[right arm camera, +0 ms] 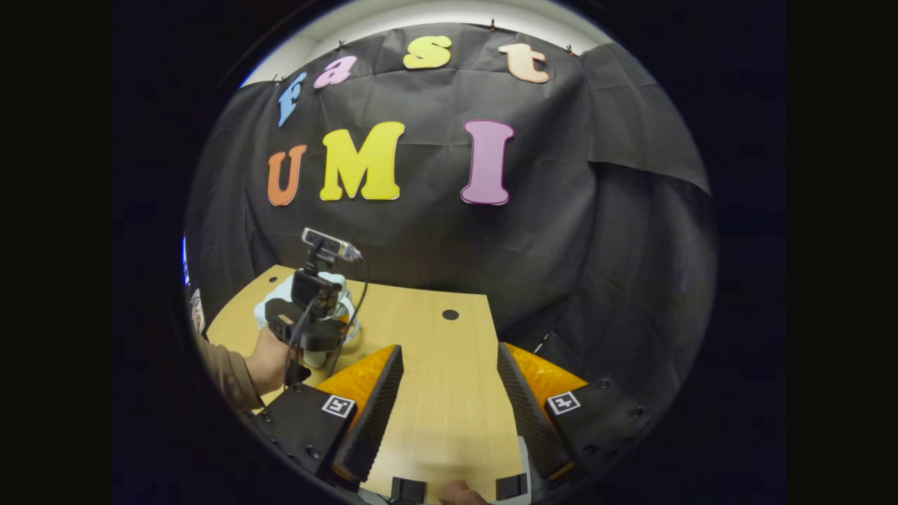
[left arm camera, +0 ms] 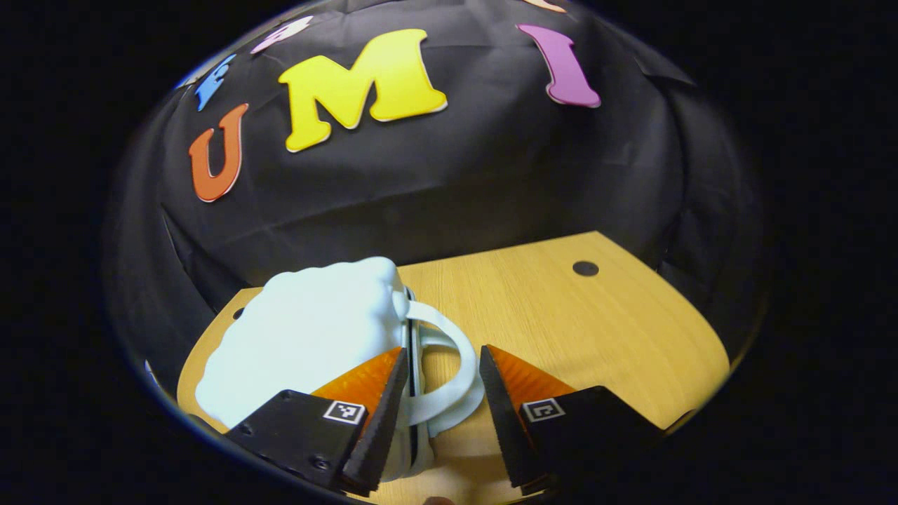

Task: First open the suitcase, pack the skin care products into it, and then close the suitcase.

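In the left gripper view, the left gripper (left arm camera: 438,414) sits low over a wooden table (left arm camera: 596,330), its fingers spread apart. A small white suitcase (left arm camera: 309,337) stands on the table's left part, closed, its bumpy shell facing the camera and its looped handle (left arm camera: 456,372) reaching out to the right. The handle lies in the gap between the two fingers; the left finger (left arm camera: 382,414) overlaps the case's seam edge, though whether it touches the case cannot be told, and the right finger (left arm camera: 501,414) stands clear of the handle. A dark round hole (left arm camera: 585,268) marks the tabletop farther back. In the right gripper view, the right gripper (right arm camera: 449,414) hovers over the table (right arm camera: 442,393) with its fingers wide apart and nothing between them. Off to the left in that view, the left gripper (right arm camera: 316,315) shows with its camera mounted on top and a cable hanging down, held by a hand (right arm camera: 270,361) in a brown sleeve (right arm camera: 224,375). The suitcase (right arm camera: 280,298) is partly hidden behind it, near the table's far left corner. The two grippers are well apart.
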The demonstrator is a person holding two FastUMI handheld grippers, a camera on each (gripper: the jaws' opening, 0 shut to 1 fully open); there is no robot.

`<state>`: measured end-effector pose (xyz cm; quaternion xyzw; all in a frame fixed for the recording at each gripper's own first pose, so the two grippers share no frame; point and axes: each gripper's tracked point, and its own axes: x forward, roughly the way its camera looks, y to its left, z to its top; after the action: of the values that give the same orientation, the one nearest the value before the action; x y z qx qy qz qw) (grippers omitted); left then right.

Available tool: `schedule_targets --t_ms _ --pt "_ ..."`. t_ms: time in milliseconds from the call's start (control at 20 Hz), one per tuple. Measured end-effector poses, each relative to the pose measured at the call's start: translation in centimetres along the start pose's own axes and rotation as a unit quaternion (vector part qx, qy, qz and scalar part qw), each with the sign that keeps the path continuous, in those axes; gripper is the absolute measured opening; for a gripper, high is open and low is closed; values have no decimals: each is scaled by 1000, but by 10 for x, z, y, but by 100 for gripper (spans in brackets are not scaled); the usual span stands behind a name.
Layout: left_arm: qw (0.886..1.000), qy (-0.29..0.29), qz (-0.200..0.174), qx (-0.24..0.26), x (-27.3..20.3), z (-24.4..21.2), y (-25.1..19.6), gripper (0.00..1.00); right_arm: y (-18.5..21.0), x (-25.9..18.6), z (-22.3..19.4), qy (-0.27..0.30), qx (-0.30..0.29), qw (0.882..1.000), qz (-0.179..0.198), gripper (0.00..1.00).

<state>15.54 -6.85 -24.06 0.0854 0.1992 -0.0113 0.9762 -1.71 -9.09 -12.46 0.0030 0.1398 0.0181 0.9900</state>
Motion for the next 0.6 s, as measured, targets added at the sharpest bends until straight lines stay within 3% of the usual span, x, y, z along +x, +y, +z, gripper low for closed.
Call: schedule_targets --t_ms 250,600 --pt "996 -75 20 -32 -91 74 54 94 52 -4 31 -28 -1 1000 -3 81" --pt "992 -110 42 -44 -213 85 145 95 162 4 67 -67 -3 998 22 81"
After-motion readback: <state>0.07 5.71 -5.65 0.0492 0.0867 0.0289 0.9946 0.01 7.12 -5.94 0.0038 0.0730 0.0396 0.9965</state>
